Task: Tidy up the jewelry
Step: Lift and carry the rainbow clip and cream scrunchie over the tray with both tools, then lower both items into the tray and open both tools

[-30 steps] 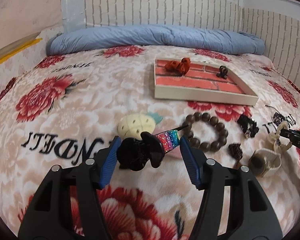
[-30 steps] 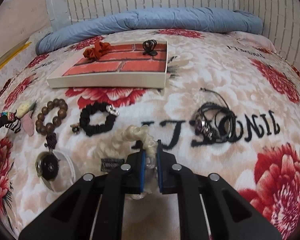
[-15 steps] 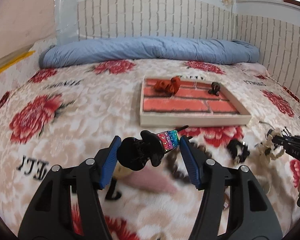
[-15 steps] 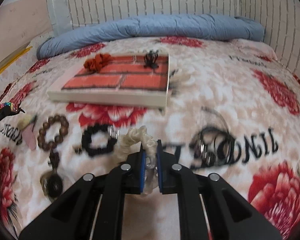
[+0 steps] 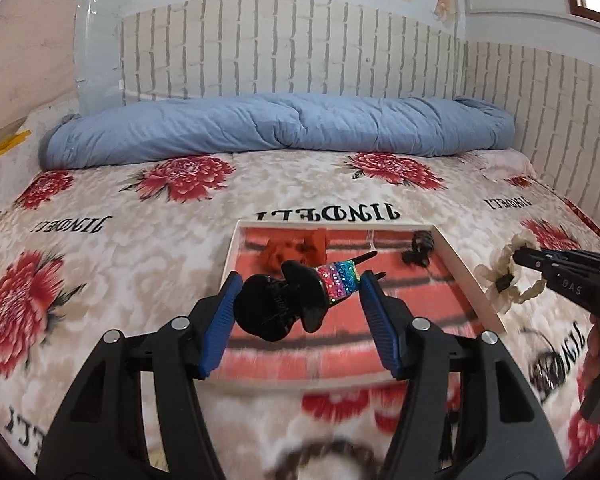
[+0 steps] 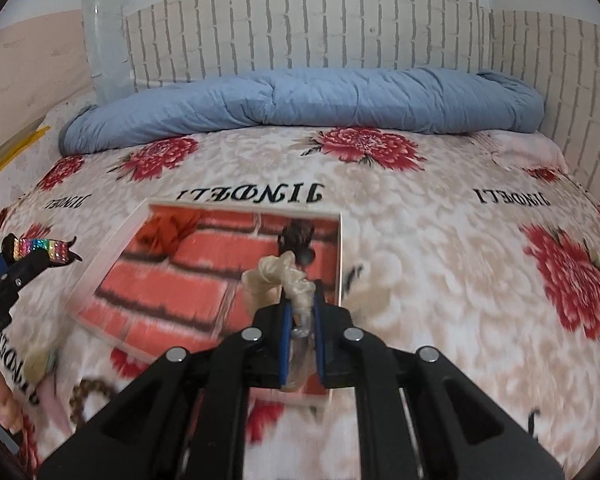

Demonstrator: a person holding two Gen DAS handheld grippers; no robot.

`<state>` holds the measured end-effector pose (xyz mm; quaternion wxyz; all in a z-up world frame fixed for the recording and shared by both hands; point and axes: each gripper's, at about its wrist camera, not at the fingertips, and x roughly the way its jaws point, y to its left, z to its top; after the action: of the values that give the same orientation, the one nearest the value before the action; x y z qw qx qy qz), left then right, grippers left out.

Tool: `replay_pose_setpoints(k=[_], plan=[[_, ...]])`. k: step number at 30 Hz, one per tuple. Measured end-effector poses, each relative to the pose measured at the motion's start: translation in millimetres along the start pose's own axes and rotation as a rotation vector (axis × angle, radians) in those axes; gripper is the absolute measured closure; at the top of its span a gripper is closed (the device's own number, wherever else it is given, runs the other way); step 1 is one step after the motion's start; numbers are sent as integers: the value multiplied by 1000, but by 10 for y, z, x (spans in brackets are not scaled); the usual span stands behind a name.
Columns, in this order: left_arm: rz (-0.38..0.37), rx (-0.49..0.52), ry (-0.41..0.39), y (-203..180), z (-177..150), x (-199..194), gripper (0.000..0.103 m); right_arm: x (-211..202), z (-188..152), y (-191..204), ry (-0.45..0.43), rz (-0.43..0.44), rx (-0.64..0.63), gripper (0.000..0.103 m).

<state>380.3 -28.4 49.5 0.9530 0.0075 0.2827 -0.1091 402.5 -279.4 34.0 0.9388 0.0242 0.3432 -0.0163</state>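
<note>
The left gripper (image 5: 298, 306), jaws part-open, grips the black rainbow-studded hair clip (image 5: 296, 300); the right gripper (image 6: 302, 320), nearly closed, pinches the cream scrunchie (image 6: 284, 276). Both have risen from the bedspread (image 5: 140, 240) and now hover over the brick-patterned tray (image 5: 230, 256); release appears next.

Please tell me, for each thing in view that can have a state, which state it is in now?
Left hand-held gripper: shut on the hair clip.
Hair clip: held in the air above the tray.
Right hand-held gripper: shut on the cream scrunchie.
Cream scrunchie: held above the tray.
Tray: open, holding a red scrunchie and a black clip.
</note>
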Motion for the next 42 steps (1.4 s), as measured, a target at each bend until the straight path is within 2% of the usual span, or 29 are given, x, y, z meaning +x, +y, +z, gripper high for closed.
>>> replay_pose_setpoints(k=[8, 18, 25, 30, 34, 42], plan=[[20, 24, 52, -80, 238, 745, 44, 695, 328, 52, 33, -7, 4, 93], [2, -32, 153, 123, 112, 1340, 44, 1298, 355, 108, 105, -43, -2, 93], [20, -50, 201, 233, 89, 1555, 44, 1409, 399, 124, 133, -58, -16, 93], [37, -25, 212, 181, 93, 1608, 44, 1407, 398, 140, 132, -63, -32, 93], [48, 2, 211, 128, 94, 1624, 44, 1369, 325, 213, 135, -82, -78, 93], [53, 9, 232, 109, 65, 1651, 44, 1509, 138, 141, 201, -79, -40, 93]])
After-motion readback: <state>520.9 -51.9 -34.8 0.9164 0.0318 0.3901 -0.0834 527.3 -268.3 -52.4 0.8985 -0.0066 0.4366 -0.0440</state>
